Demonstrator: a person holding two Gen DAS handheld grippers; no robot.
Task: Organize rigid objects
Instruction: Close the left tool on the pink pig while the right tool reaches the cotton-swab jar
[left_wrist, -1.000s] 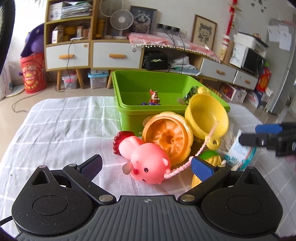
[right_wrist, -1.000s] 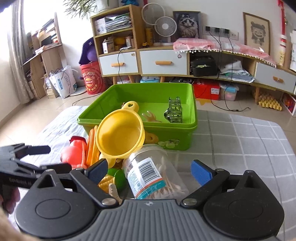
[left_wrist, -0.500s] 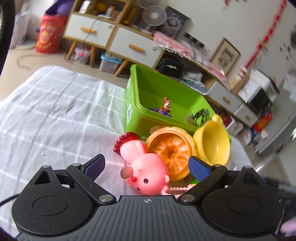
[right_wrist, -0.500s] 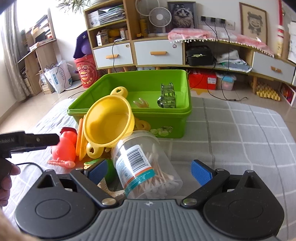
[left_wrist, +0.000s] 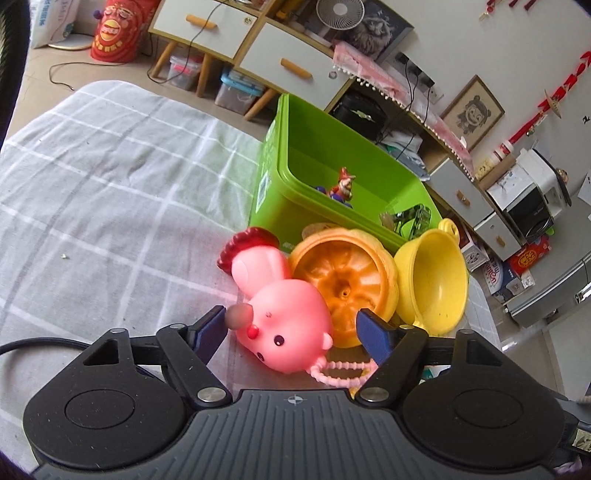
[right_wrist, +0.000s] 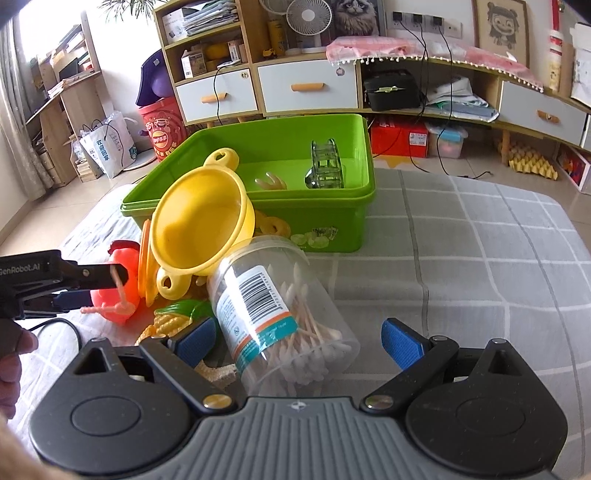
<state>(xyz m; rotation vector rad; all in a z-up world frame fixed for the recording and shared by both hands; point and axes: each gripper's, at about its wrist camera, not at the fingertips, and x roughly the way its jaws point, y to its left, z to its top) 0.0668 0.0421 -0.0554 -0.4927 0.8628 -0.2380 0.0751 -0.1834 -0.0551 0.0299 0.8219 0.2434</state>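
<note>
A grey checked cloth (left_wrist: 110, 192) covers the table. At its far side stands a green bin (right_wrist: 332, 218), holding a small red figure (left_wrist: 342, 184), a clear green toy (right_wrist: 327, 170) and a pale claw-shaped piece (right_wrist: 269, 182).

Against the bin's near wall leans a pile: a yellow funnel (right_wrist: 199, 229), an orange pumpkin mould (left_wrist: 343, 273), a pink pig toy (left_wrist: 288, 325) lying on its side with a beaded cord (left_wrist: 336, 373), and a corn toy (right_wrist: 173, 317). A clear jar (right_wrist: 280, 310) of cotton swabs lies tilted in front of them.

The left gripper (left_wrist: 291, 328) has just been closing; its blue pads flank the pig's head, and whether they touch it I cannot tell.

The right gripper (right_wrist: 299, 338) stands wide apart around the jar, its pads clear of it.
</note>
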